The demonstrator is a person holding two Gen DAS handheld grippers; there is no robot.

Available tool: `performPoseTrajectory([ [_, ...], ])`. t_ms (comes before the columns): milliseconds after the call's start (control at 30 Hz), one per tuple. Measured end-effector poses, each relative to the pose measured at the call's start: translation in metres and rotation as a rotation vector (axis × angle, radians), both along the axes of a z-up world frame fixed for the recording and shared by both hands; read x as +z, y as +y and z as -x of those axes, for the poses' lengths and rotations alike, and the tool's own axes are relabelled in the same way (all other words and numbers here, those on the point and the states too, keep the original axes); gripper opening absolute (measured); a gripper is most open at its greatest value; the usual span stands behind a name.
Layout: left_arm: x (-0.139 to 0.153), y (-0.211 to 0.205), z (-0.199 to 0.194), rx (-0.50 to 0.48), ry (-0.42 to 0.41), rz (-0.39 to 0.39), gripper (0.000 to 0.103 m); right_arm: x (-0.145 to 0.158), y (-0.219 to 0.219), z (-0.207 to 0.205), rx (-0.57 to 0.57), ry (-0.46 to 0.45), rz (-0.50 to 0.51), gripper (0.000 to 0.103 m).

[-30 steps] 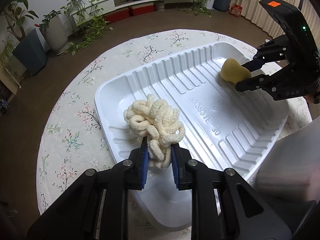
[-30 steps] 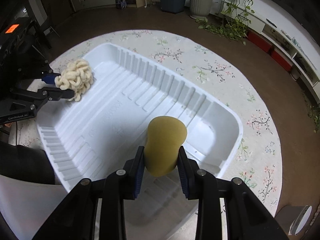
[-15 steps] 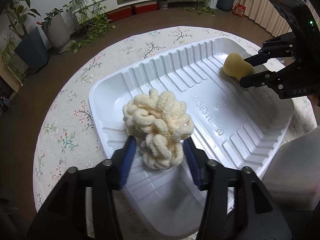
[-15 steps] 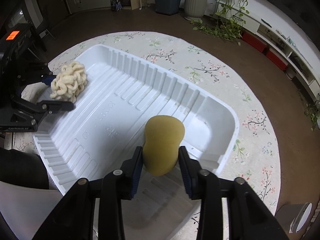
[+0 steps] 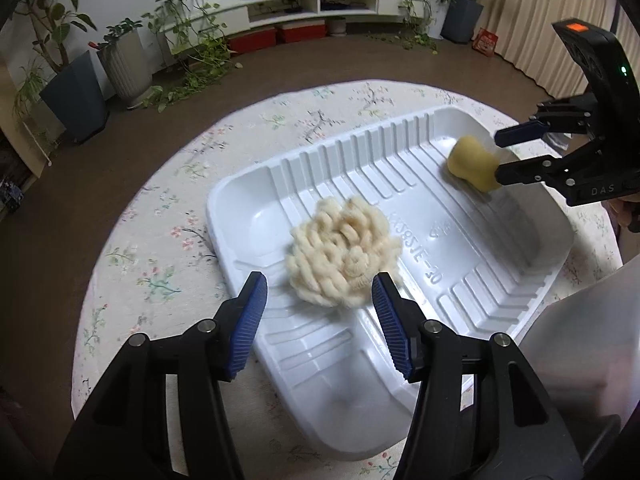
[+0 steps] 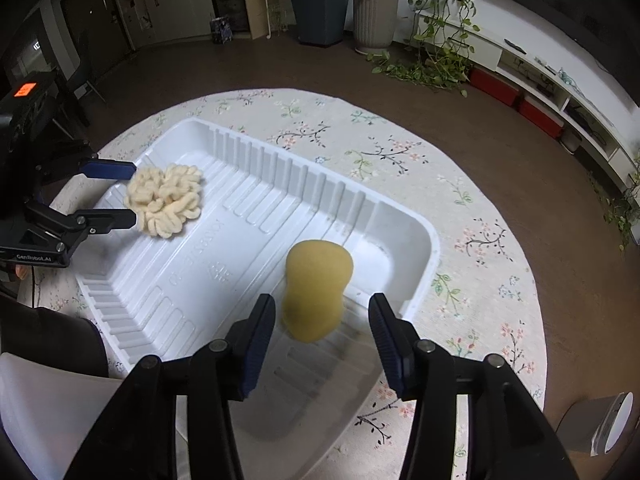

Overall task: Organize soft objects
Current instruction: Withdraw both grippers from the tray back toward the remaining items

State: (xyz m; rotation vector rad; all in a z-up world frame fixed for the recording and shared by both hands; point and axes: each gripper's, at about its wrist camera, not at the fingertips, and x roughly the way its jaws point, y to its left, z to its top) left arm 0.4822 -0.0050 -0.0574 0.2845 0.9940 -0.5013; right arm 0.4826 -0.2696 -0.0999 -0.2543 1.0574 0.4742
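Both sets of jaws, clamped a second ago, have just been opening, and what they held has dropped free; our left hand-held gripper (image 5: 318, 312) now stands wide around the cream yarn bundle (image 5: 344, 256), pads clear of it, while our right hand-held gripper (image 6: 322, 322) gapes beside the yellow sponge (image 6: 316, 288); both soft things lie at opposite ends of the white tray (image 6: 400, 208) on the floral-clothed bench (image 6: 460, 184); the placing step looks done; next, we judge, comes lifting both grippers straight away without snagging the yarn.
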Motion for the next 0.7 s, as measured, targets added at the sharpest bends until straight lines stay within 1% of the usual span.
performPoseTrajectory([
  [100, 0.008, 0.01, 0.001, 0.024, -0.012, 0.027, 0.054, 0.011, -0.01, 0.005, -0.019, -0.016, -0.026, 0.053],
  [133, 0.011, 0.013, 0.003, 0.034, -0.019, 0.035, 0.056, 0.014, -0.014, 0.007, -0.026, -0.022, -0.032, 0.053],
  [200, 0.02, 0.024, 0.008, 0.057, -0.03, 0.061, 0.057, 0.023, -0.023, 0.014, -0.043, -0.034, -0.045, 0.054],
  [300, 0.028, 0.037, 0.02, 0.083, -0.042, 0.075, 0.057, 0.034, -0.036, 0.026, -0.066, -0.05, -0.056, 0.057],
  [500, 0.043, 0.068, 0.066, 0.145, -0.074, 0.109, 0.057, 0.055, -0.064, 0.071, -0.114, -0.084, -0.092, 0.064],
  [633, 0.051, 0.087, 0.103, 0.197, -0.093, 0.138, 0.057, 0.056, -0.078, 0.111, -0.143, -0.088, -0.106, 0.064],
  [700, 0.053, 0.094, 0.127, 0.208, -0.107, 0.152, 0.061, 0.054, -0.082, 0.131, -0.148, -0.08, -0.125, 0.068],
])
